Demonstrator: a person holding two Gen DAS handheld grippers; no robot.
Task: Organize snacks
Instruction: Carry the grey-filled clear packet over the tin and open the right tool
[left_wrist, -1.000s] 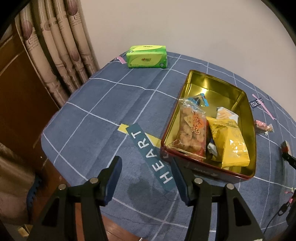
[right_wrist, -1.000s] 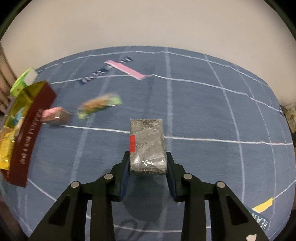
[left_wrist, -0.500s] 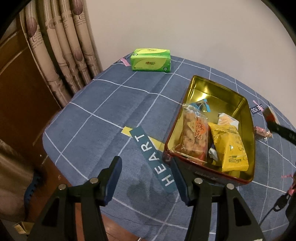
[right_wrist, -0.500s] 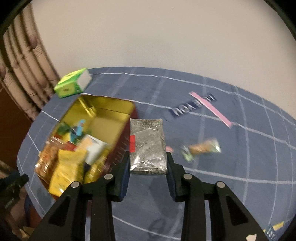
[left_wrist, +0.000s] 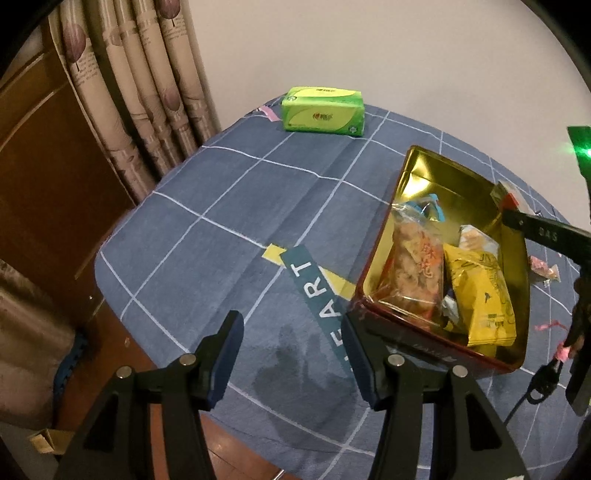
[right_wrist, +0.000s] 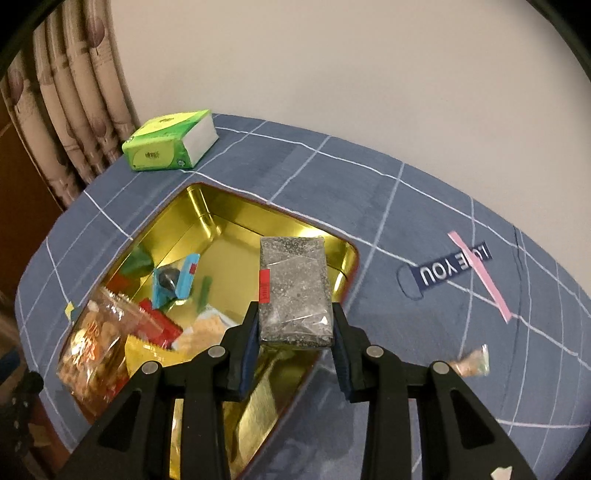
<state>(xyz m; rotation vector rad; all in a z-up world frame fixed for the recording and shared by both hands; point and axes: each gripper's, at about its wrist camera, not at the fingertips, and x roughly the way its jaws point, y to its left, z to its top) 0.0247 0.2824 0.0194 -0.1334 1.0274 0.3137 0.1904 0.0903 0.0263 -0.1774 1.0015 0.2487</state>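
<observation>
My right gripper (right_wrist: 295, 328) is shut on a grey speckled snack packet (right_wrist: 293, 291) and holds it above the near right part of the gold tin (right_wrist: 207, 214). The tin holds a clear bag of fried snacks (right_wrist: 92, 354), a yellow packet (right_wrist: 147, 354) and small blue and red packets. In the left wrist view the tin (left_wrist: 417, 177) sits right of centre with the fried-snack bag (left_wrist: 417, 269) and yellow packet (left_wrist: 480, 291) inside. My left gripper (left_wrist: 291, 354) is open and empty, over the cloth by the tin's near left corner. The right gripper's arm (left_wrist: 546, 232) reaches over the tin's far right rim.
A green tissue pack (left_wrist: 323, 114) lies at the far edge of the blue checked tablecloth (left_wrist: 221, 229). A small pink candy (left_wrist: 543, 267) and a small green-ended snack (right_wrist: 472, 363) lie on the cloth right of the tin. Curtains (left_wrist: 129, 92) hang at the left.
My right gripper has carried the grey packet left from the open cloth to above the tin. My left gripper has stayed open near the tin's corner, rising slightly.
</observation>
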